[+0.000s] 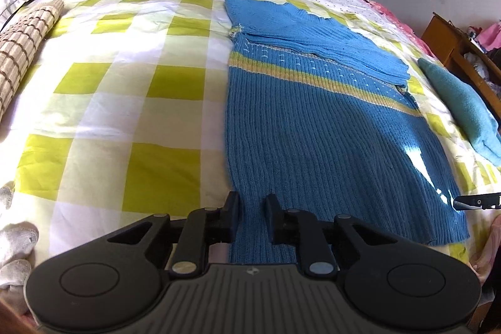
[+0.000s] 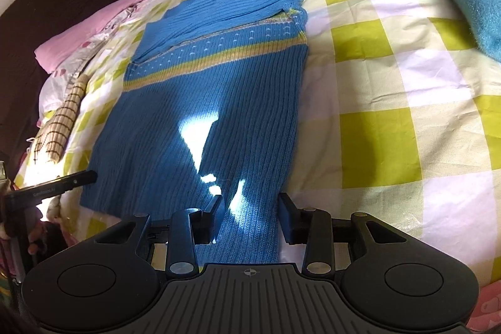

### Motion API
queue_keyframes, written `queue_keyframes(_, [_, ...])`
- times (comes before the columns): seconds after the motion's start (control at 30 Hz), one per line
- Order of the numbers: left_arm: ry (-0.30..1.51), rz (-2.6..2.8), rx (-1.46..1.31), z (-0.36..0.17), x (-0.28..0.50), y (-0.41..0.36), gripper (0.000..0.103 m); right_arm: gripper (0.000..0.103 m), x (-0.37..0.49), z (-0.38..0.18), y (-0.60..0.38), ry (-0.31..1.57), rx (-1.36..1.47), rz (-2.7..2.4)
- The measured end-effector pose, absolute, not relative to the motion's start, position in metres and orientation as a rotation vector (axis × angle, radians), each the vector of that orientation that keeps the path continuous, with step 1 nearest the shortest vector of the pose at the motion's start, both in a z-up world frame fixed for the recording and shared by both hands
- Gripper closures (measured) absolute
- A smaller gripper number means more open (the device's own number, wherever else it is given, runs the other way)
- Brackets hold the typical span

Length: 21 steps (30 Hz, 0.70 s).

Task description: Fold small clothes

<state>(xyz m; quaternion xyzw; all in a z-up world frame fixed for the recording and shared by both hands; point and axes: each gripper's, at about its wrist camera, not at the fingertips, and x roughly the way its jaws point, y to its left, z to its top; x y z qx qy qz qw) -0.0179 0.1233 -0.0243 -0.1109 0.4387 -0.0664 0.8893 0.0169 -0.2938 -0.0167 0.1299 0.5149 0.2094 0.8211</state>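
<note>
The blue sweater (image 1: 313, 130) lies flat on the checked bedspread (image 1: 125, 83), sleeves already folded across the chest, hem nearest both tools. The left hand-held gripper (image 1: 252, 208) sits at the hem's left corner, its jaws narrowly apart with the knit running between them; whether the pads actually pinch it I cannot tell. The right hand-held gripper (image 2: 250, 208) straddles the hem's right corner, jaws wider, cloth between them but seemingly not yet clamped. To my eye the next move is lifting the hem up toward the collar. Both should bite the same depth, both layers, then rise together evenly so the fold lands square.
</note>
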Motion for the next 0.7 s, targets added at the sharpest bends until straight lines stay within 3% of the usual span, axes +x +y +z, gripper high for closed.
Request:
queue_keyframes(0.17, [0.913, -0.141, -0.229, -0.024, -0.015, 0.12, 0.079, 0.066, 0.025, -0.02, -0.293, 1.115, 0.326, 0.422])
queue_keyframes(0.23, [0.911, -0.152, -0.239, -0.022, -0.016, 0.119, 0.088, 0.078, 0.025, -0.018, -0.291, 1.111, 0.318, 0.409])
queue_keyframes(0.3, [0.895, -0.161, -0.265, -0.02, -0.015, 0.119, 0.09, 0.091, 0.026, -0.019, -0.293, 1.112, 0.353, 0.417])
queue_keyframes(0.7, [0.667, -0.252, -0.579, 0.017, 0.036, 0.14, 0.092, 0.093, 0.069, 0.031, -0.297, 0.827, 0.613, 0.496])
